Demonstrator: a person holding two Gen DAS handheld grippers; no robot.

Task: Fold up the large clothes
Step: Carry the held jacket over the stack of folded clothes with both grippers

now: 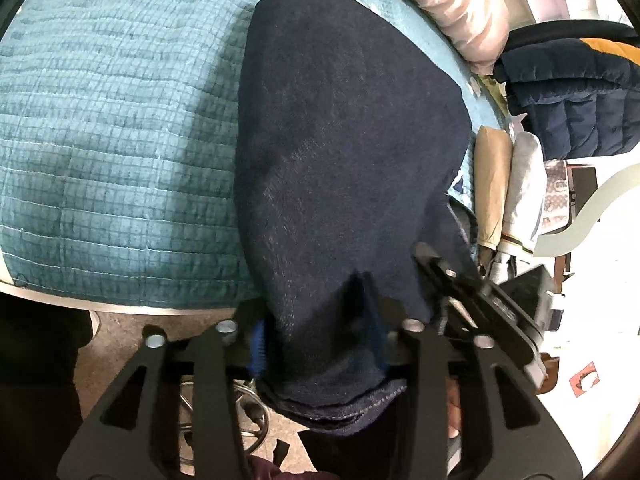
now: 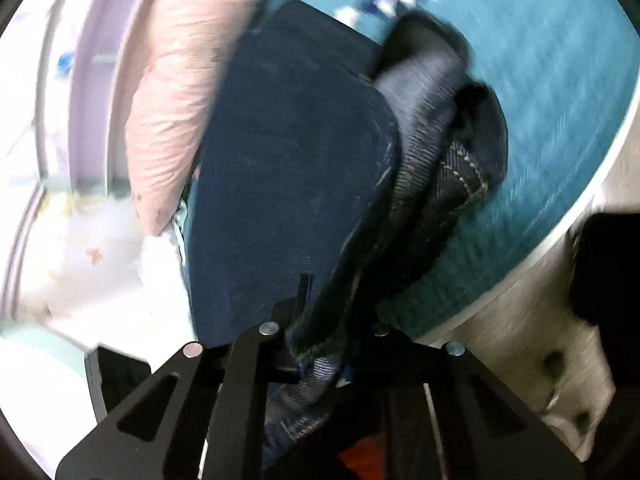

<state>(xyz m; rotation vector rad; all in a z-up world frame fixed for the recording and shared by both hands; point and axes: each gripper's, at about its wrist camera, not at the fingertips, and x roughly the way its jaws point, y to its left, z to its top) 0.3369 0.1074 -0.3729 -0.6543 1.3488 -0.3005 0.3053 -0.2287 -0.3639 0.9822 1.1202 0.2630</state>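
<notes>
While both wrist views are filled by dark denim, the jeans (image 1: 344, 152) lie stretched along the bed (image 1: 120, 128), over its teal quilted cover, with one end hanging off the near edge. Left hand-held gripper (image 1: 320, 336): jaws closed on that overhanging end; fabric bunches between the fingers, and the stitched hem droops below them. Right hand-held gripper (image 2: 320, 344): jaws clamped on a thick fold of the jeans (image 2: 288, 160), layers and contrast stitching visible at the pinch. Right view is motion-blurred. From the left view, the right hand-held gripper (image 1: 472, 300) sits just beside the jeans' right edge, close to the left one. A pink pillow (image 1: 456, 4) lies at the far right of the bed, touching the jeans in the right view (image 2: 176, 92). A navy puffer jacket (image 1: 576, 100) is beyond the bed's right side. Folded items, tan and white, stand near it; detail unclear.
</notes>
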